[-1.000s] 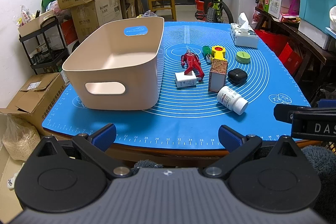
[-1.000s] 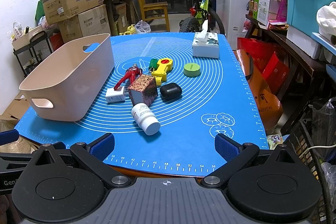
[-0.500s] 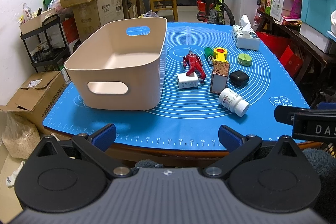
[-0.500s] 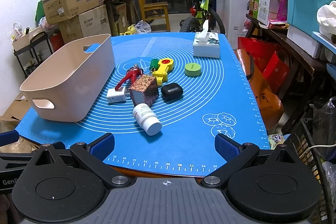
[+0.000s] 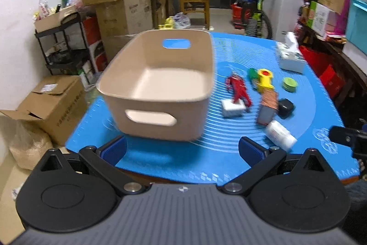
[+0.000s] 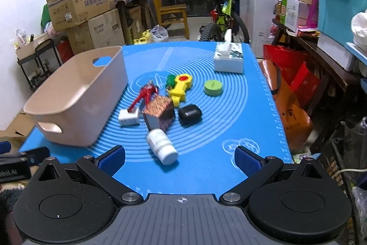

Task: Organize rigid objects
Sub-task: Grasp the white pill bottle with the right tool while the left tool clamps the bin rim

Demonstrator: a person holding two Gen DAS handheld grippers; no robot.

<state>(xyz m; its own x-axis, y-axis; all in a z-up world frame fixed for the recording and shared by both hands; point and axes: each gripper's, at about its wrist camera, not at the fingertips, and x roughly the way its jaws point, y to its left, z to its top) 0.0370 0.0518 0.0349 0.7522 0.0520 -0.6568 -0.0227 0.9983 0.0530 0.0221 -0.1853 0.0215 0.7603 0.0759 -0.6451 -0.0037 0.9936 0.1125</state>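
— Rigid objects lie in a loose cluster on the blue silicone mat (image 6: 229, 167) that covers the tabletop, to the right of the beige plastic bin with cut-out handles (image 5: 160, 93). The bin holds nothing that shows.

— What is in the cluster?

— Nearest the right gripper (image 6: 180, 159), a white pill bottle (image 6: 161, 145) lies on its side. Just behind it stands a small box with a speckled brown top (image 6: 159, 113), tilted. A white cube-shaped charger (image 6: 129, 117) sits left of that box, and a red action figure (image 6: 145, 94) lies with one leg resting on the charger. A black rounded case (image 6: 190, 114) is just right of the box. Farther back are a yellow toy with a red button (image 6: 180, 87), a small green piece (image 6: 170, 80) touching its left side, and a round green tin (image 6: 213, 87) set apart to the right. A white tissue box (image 6: 229, 57) stands near the far edge.

— And the grippers?

— Both hover over the near edge of the mat, touching nothing. The right gripper's jaws are spread wide, with the pill bottle lying ahead, between them in that view. The left gripper (image 5: 182, 148) has its jaws spread wide too, facing the near wall of the bin. Its view is blurred.

— Do they see each other?

— Part of a black body shows at the right edge of the left view and at the left edge of the right view.
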